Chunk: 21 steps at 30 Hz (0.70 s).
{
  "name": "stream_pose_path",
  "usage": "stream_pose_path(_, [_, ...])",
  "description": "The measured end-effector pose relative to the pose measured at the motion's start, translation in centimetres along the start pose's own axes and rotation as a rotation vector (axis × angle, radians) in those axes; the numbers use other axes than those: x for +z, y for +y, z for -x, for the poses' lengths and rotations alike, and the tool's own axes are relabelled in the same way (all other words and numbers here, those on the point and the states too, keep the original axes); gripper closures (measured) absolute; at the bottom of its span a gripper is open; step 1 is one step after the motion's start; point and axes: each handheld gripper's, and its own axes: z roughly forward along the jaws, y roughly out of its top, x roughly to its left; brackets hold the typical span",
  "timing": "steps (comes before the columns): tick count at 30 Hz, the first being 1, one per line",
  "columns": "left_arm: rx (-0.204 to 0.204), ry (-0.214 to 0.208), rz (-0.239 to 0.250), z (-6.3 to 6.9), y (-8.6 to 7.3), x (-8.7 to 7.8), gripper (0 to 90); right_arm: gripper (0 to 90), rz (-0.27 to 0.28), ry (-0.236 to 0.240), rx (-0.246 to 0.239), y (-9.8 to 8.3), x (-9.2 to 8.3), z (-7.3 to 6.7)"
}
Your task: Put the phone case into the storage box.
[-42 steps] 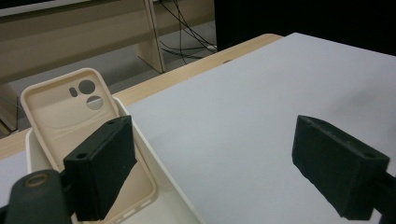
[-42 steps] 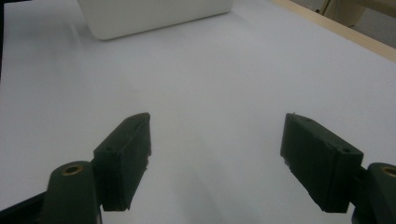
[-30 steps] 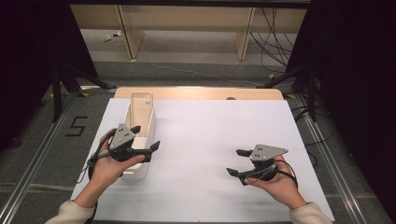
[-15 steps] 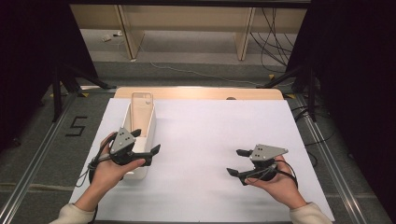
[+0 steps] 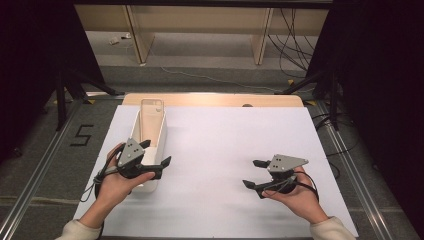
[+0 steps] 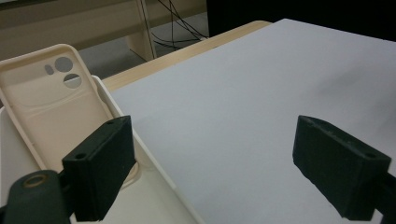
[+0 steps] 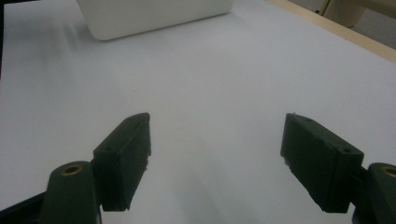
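On the left, my left hand-held gripper [image 5: 156,159] sits over the near end of the white box [image 5: 159,131]. Its 2 jaws are wide apart and nothing is between them. In the left gripper view, 1 jaw hangs over the inside of the box and the other jaw hangs over the white worktop [image 6: 261,93], so the box wall runs between them.

The phone case [image 5: 151,116] is what I am after. It is a pale cream one, and it leans inside the box at the far end, with its camera holes at the top. From my left hand-held gripper it lies straight ahead and a little to the left, near but not touching. Its long side runs the same way as the box, away from me.

Going right, the middle of the worktop has just the white sheet.

On the right, my right hand-held gripper [image 5: 254,173] rests low over the sheet. Its 2 jaws are apart too, and they grip nothing. It points toward the box, but it is well apart from it.

So I think my left hand is the 1 to reach in, because it is much nearer to the phone case.
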Motion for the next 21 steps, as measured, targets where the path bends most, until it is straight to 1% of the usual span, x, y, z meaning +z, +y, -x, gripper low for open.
stream_pose_path(3, [0.000, 0.004, 0.002, -0.04, 0.02, -0.04, 12.7, 25.3, 0.001, -0.002, 0.002, 0.01, -0.03, 0.02])
stream_pose_path(21, [-0.001, -0.005, 0.007, 0.02, 0.03, -0.04, 12.4, 24.9, 0.008, 0.000, 0.004, 0.04, -0.08, 0.00])
